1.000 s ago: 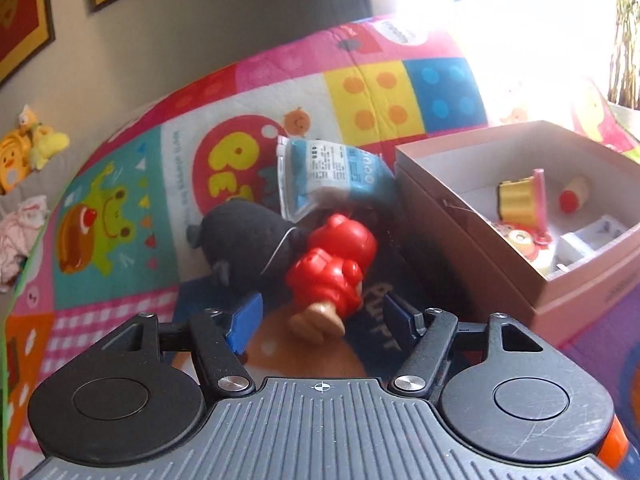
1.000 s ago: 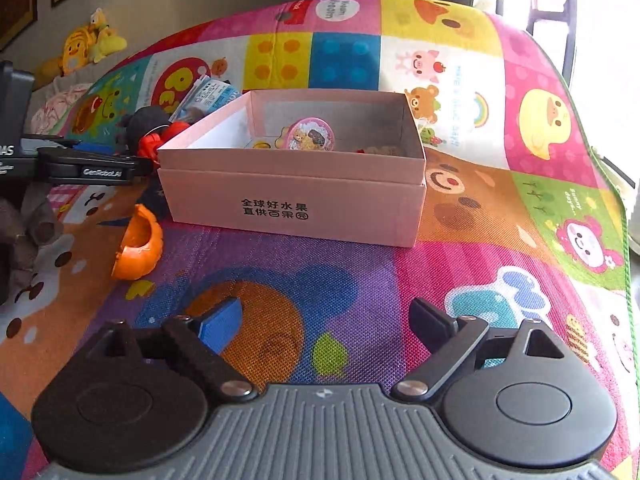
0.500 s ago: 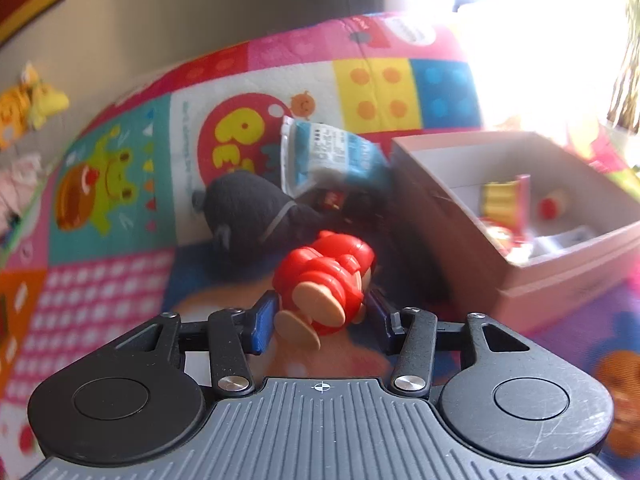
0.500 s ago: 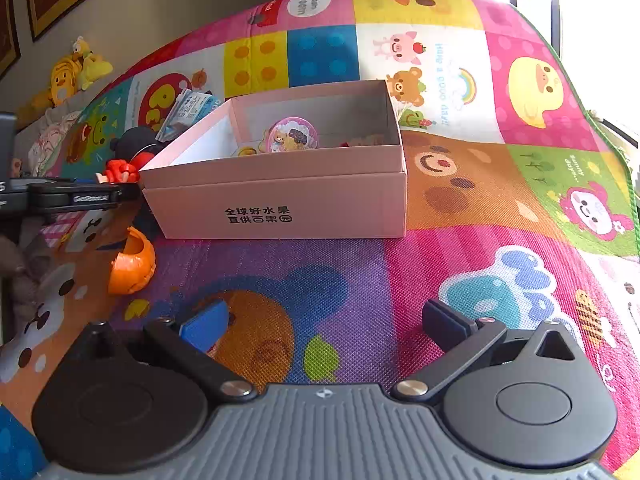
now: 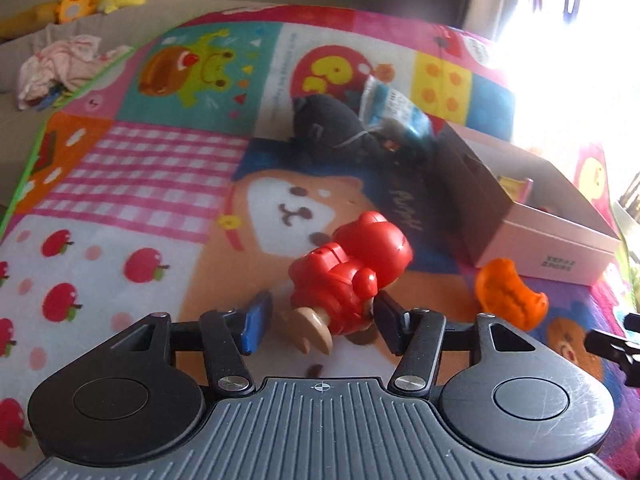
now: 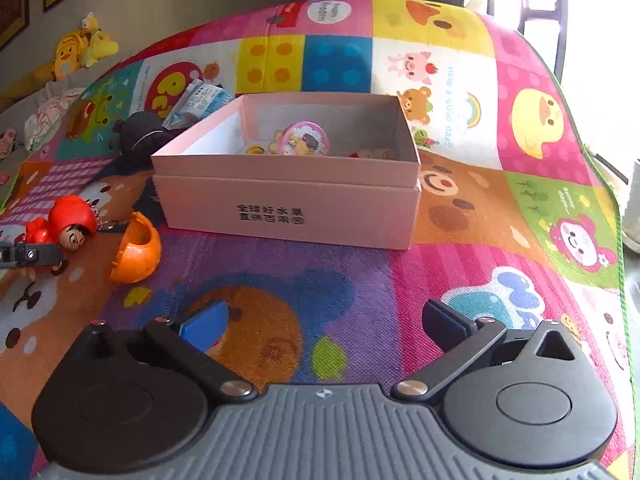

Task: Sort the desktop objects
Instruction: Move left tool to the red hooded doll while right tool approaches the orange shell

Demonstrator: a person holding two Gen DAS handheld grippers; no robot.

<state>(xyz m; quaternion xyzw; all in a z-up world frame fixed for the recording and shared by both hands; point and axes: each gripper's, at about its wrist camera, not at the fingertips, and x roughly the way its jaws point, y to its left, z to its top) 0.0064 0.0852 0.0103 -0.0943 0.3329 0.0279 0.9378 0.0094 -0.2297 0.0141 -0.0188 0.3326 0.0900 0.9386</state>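
Now, toy: the red toy figure (image 5: 352, 276) lies on the play mat (image 5: 120, 208), between the left claw's fingers.
Left claw (image 5: 320, 322): jaws opening, left pad clear of the toy.
Orange shell (image 5: 508, 294): at three o'clock from the toy.
Pink box (image 6: 288, 200): past the shell, at two o'clock.
Right claw (image 6: 326, 320): spread wide, holding nothing.

A glossy red plastic is seen on the toy figure (image 5: 352, 268), with matt tan feet. The mat (image 6: 460, 216) is covered in a printed, finely woven texture. The box (image 6: 288, 208) is made of matt pink cardboard. Smooth, shiny orange plastic forms the half shell (image 6: 138, 252). A soft black fabric covers the pouch (image 5: 324, 120), and the packet (image 5: 394, 110) is wrapped in crinkled glossy film.
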